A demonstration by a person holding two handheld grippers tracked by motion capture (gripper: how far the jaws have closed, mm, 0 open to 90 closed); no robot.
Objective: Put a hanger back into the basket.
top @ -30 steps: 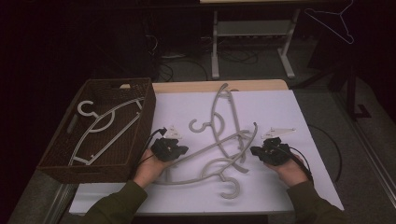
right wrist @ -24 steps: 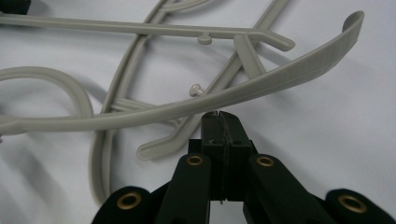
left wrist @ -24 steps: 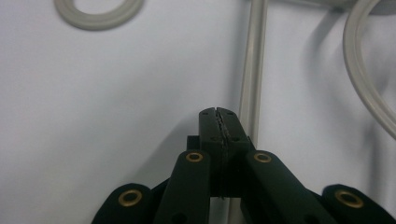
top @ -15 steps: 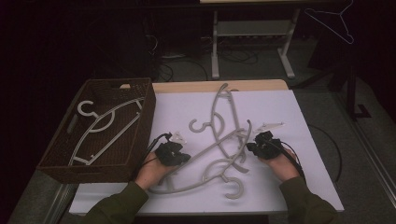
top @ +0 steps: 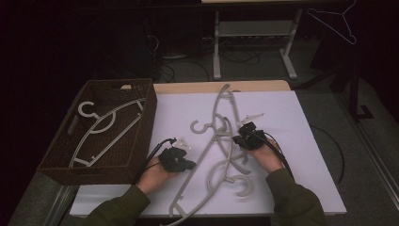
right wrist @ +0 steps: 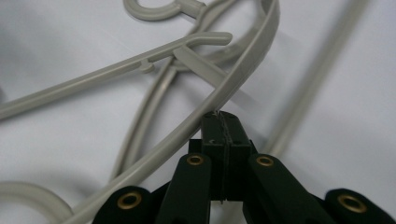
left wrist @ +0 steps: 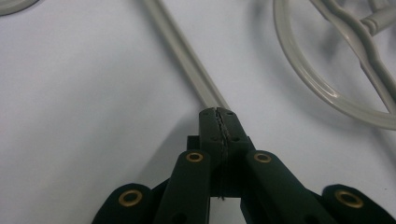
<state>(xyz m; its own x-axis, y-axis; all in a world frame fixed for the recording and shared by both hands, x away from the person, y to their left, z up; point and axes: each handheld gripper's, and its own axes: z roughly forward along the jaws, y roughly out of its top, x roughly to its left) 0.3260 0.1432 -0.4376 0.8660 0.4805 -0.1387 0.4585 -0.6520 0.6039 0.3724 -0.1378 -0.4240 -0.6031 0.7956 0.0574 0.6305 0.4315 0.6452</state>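
Note:
Several grey plastic hangers (top: 221,141) lie tangled on the white tabletop (top: 291,155). My left gripper (top: 176,160) sits at the pile's left side, jaws shut. In the left gripper view its tips (left wrist: 218,112) meet a straight hanger bar (left wrist: 180,51) that runs away up and left, and nothing shows between the pads. A round hook (left wrist: 299,79) curves at the right. My right gripper (top: 247,136) is at the pile's right side, also shut. Its tips (right wrist: 223,115) sit just under a curved hanger arm (right wrist: 243,70) without clasping it.
A brown wicker basket (top: 51,162) stands at the table's left with one grey hanger (top: 106,125) inside. Beyond the table are a metal stand (top: 254,28) and floor cables. A thin wire hanger (top: 336,21) hangs at the top right.
My right gripper has slid left and a little farther away, up against the hanger pile. The left gripper has barely shifted.

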